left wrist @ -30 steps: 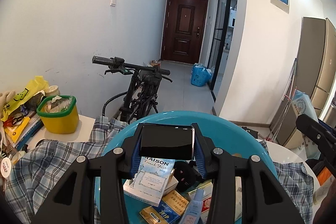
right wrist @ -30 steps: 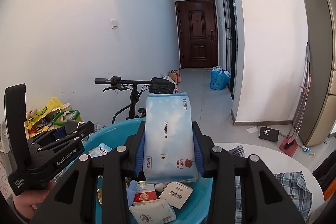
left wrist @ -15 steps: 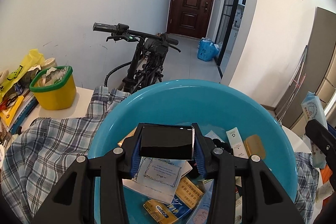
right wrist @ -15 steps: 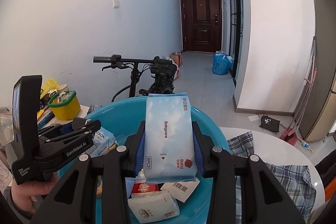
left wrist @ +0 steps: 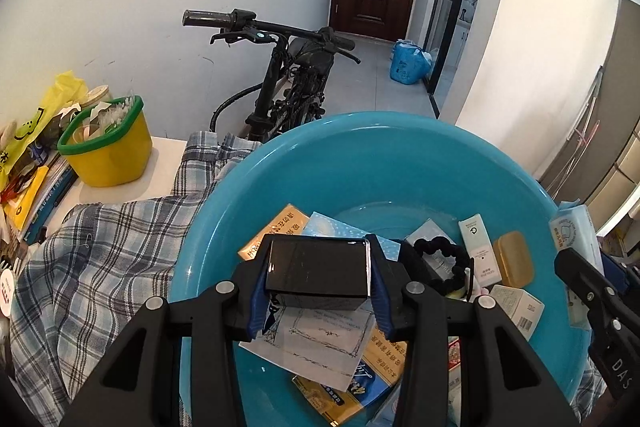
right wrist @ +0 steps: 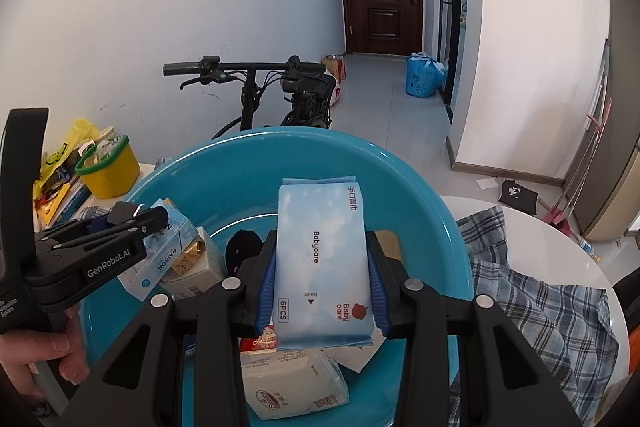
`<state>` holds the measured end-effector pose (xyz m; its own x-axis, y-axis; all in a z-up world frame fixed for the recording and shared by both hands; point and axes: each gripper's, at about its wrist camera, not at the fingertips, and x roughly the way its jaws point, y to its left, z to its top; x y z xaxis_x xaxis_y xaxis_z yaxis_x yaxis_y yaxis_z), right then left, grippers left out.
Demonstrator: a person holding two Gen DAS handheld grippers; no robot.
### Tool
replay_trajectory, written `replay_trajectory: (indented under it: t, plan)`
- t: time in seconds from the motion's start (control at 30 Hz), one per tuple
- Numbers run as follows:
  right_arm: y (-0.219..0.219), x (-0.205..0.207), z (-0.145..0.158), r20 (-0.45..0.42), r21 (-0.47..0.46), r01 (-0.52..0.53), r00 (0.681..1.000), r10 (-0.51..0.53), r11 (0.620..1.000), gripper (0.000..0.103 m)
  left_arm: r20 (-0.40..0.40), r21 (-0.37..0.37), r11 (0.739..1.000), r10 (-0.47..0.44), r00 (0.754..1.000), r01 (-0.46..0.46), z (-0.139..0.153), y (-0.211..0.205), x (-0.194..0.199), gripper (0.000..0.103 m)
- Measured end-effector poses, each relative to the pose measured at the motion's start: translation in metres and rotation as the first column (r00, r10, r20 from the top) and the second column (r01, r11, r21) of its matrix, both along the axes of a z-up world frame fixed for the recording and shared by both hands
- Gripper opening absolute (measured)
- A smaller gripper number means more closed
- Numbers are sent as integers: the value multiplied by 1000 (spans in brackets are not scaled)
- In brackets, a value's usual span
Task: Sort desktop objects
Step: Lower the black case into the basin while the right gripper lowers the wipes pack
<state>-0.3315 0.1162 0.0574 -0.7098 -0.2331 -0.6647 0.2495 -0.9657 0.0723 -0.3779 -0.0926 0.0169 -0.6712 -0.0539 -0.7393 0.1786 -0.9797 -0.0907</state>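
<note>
Nearest the left wrist camera, left gripper [left wrist: 319, 277] clamped on a glossy black box [left wrist: 318, 274], poised over the blue basin [left wrist: 400, 155]; nearest the right camera, right gripper [right wrist: 322, 281] pinching a pale blue wipes pack [right wrist: 322, 263] above the same basin. Best lowered close over a bare patch before letting go, clear of the black hair tie [left wrist: 442, 263] and stacked cartons; better released one at a time, without knocking the rim. Readable on the pack: "Babycare", "OPEN", "6PCS"; on the other tool's arm: "GenRobot.AI"; on a carton [right wrist: 160, 259] beneath: "RAISON". Further off on the bench, a yellow tub [left wrist: 106, 143]; beyond, a bicycle [left wrist: 288, 87].
</note>
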Motion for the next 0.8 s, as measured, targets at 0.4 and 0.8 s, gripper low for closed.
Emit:
replay_trajectory:
  t: [0.4, 0.8]
  plan:
    - [-2, -9, -14, 43, 14, -6, 999, 6, 1000, 38, 2, -3, 1000, -5, 1000, 5, -3, 0, -3, 45]
    - [0, -10, -14, 44, 17, -12, 999, 11, 1000, 38, 4, 6, 1000, -13, 1000, 13, -6, -1, -5, 46]
